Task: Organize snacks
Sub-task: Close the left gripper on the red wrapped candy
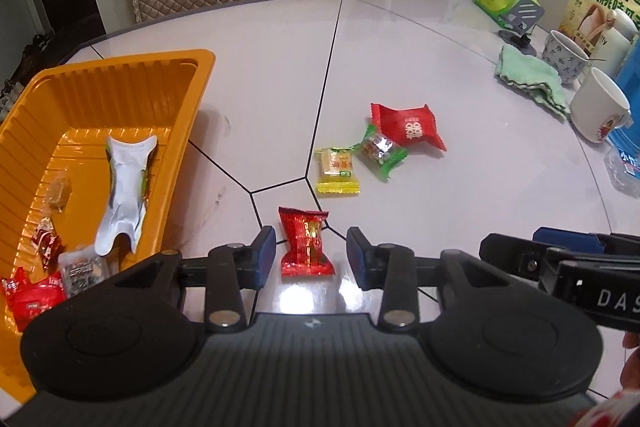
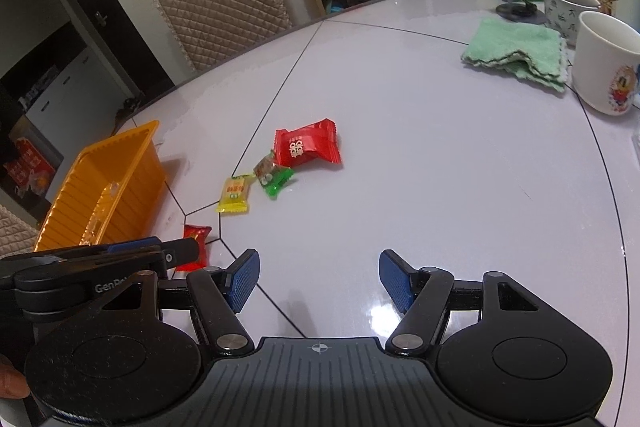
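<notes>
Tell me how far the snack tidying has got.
Done: several snacks already lie in the orange tray. In hand: the left claw straddles a small red packet, pads not yet pressing it. Left: the yellow packet, green packet and big red packet on the table. The right claw is open, empty.

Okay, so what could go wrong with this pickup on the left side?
The left gripper has its fingers either side of the red foil snack but not yet pressing it; the slick wrapper may slide on the glossy table. The right gripper is close alongside and could collide.
</notes>
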The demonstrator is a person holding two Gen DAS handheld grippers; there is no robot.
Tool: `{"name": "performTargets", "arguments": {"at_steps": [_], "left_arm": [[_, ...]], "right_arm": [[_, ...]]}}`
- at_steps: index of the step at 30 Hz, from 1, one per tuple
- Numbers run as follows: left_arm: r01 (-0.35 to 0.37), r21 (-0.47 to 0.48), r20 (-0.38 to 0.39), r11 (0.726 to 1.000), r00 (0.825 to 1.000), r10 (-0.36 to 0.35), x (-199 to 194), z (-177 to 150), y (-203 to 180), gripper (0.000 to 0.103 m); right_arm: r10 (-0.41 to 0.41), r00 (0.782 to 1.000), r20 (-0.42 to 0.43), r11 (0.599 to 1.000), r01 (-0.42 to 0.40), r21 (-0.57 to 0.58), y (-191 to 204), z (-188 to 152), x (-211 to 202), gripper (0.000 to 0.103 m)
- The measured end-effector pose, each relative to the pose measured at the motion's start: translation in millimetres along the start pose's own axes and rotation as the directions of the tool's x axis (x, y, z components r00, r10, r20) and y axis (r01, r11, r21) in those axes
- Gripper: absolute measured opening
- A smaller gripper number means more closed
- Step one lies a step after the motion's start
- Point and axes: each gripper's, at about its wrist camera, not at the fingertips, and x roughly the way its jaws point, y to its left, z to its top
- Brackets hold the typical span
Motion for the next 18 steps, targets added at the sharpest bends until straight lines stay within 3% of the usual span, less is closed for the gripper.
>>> {"name": "performTargets", "arguments": {"at_steps": [9, 14, 18], "left_arm": [[-0.01, -0.01, -0.024, 1.0, 1.0, 0.01, 17.8, 3.6, 1.9, 0.032], [-0.013, -0.02, -0.039, 1.0, 0.999, 0.012, 24.6, 1.5, 3.5, 0.021], [-0.006, -0.027, -0.034, 1.0, 0.999, 0.005, 24.9, 0.1, 5.9, 0.02]], "right_arm": [[0.0, 1.0, -0.011, 1.0, 0.0, -0.012, -2.1, 6.0, 13.5, 0.066], [0.003, 1.0, -0.005, 0.999, -0.003, -0.041, -0.5, 10.2, 18.6, 0.066], [0.014, 1.0, 0.003, 0.997, -0.014, -0.077, 2.2, 14.0, 22.7, 0.066]]}}
